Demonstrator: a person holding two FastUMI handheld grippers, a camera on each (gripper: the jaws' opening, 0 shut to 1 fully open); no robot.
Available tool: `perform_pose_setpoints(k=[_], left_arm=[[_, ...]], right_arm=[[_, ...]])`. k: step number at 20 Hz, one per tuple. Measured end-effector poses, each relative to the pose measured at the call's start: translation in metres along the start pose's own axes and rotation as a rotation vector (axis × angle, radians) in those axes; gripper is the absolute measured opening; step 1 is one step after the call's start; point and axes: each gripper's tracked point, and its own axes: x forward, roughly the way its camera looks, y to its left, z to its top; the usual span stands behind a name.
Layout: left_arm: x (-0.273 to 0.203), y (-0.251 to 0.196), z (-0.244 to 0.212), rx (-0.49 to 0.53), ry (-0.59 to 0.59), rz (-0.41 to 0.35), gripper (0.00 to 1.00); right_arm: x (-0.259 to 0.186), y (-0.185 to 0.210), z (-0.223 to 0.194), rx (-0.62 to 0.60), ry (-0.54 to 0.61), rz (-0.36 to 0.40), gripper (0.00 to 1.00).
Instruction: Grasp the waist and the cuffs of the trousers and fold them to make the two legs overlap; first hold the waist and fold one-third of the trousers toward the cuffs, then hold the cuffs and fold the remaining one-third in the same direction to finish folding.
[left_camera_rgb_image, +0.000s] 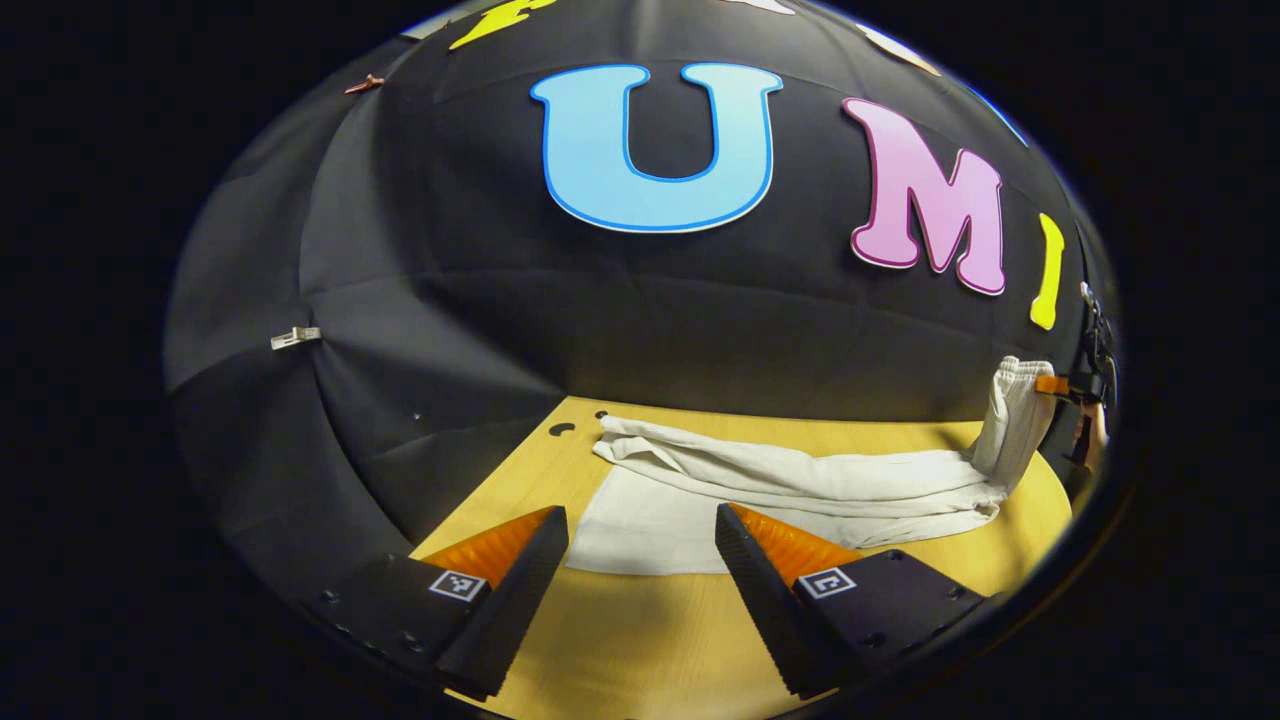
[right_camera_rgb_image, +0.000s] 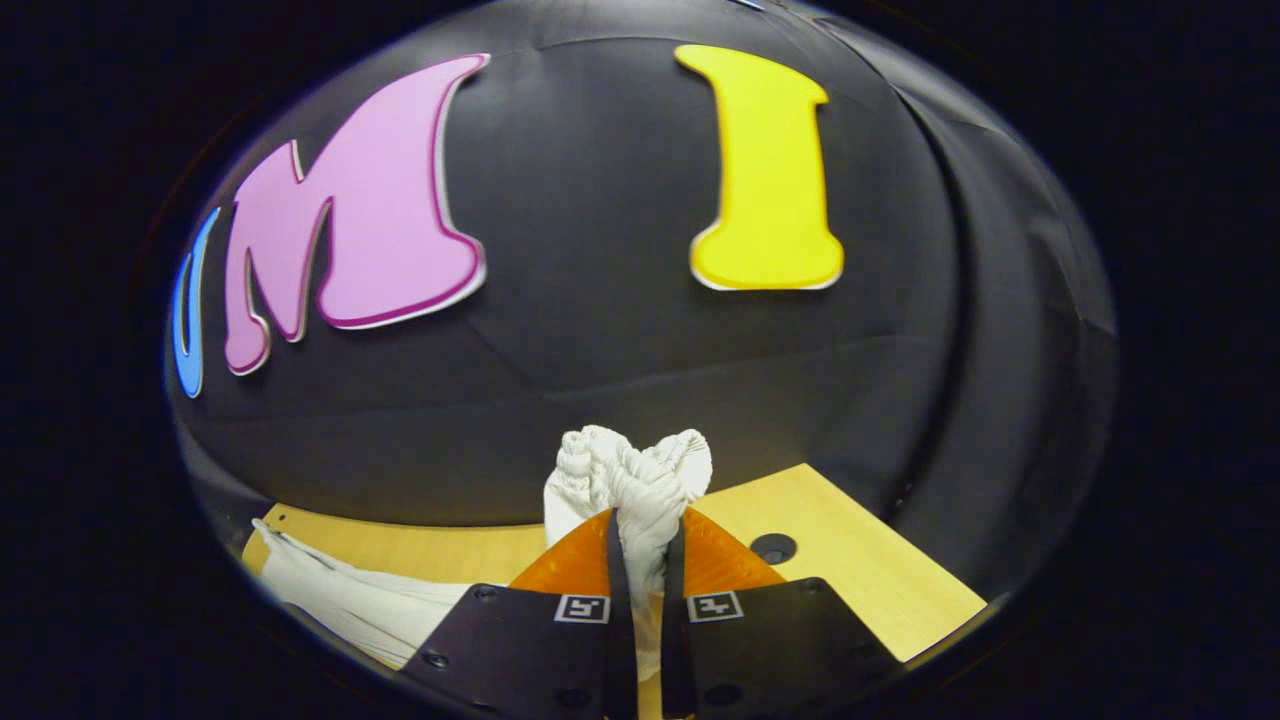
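Trousers (left_camera_rgb_image: 800, 480) — soft pale cloth, ribbed waist bunched in right tongs (right_camera_rgb_image: 645, 560) — left tongs (left_camera_rgb_image: 640, 590) spread wide.

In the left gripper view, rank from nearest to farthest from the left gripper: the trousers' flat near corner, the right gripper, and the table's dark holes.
From the left gripper:
1. Trousers' flat corner, just ahead.
2. Table holes, far left edge.
3. Right gripper, far right, lifting the cloth.

The left gripper (left_camera_rgb_image: 640, 570) hovers low with its jaws spread wide apart, holding nothing. The right gripper (right_camera_rgb_image: 645, 570) is raised, its jaws pinched tight on a bunched end of the white cloth trousers (right_camera_rgb_image: 640, 480).
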Motion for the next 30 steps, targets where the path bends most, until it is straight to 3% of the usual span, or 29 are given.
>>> perform_pose_setpoints(k=[5, 9, 14, 18, 19, 21, 23, 25, 30], left_arm=[[0.014, 0.006, 0.013, -0.019, -0.037, -0.002, 0.98], [0.054, 0.005, 0.001, -0.029, -0.002, -0.027, 0.98], [0.116, 0.026, -0.009, -0.057, 0.023, 0.008, 0.98], [0.171, 0.035, -0.022, -0.144, 0.098, 0.026, 0.96], [0.185, 0.035, -0.024, -0.162, 0.109, 0.024, 0.96], [0.209, 0.031, -0.03, -0.187, 0.131, 0.012, 0.96], [0.229, 0.023, -0.035, -0.218, 0.152, 0.0, 0.96], [0.247, 0.019, -0.038, -0.236, 0.153, -0.015, 0.95], [0.282, 0.02, -0.053, -0.269, 0.17, -0.002, 0.96]], right_arm=[[-0.001, -0.001, -0.013, -0.021, -0.001, 0.146, 0.13], [-0.003, -0.002, -0.01, -0.104, -0.001, 0.241, 0.13], [0.006, -0.006, -0.013, -0.181, 0.034, 0.303, 0.14], [0.003, -0.006, -0.019, -0.21, 0.088, 0.362, 0.28], [0.0, -0.005, -0.019, -0.212, 0.102, 0.4, 0.27], [-0.011, -0.001, -0.022, -0.218, 0.126, 0.48, 0.64], [-0.026, 0.001, -0.026, -0.255, 0.123, 0.507, 1.0], [-0.043, -0.002, -0.029, -0.258, 0.136, 0.513, 0.98], [-0.087, -0.027, -0.063, -0.27, 0.292, 0.511, 0.98]])
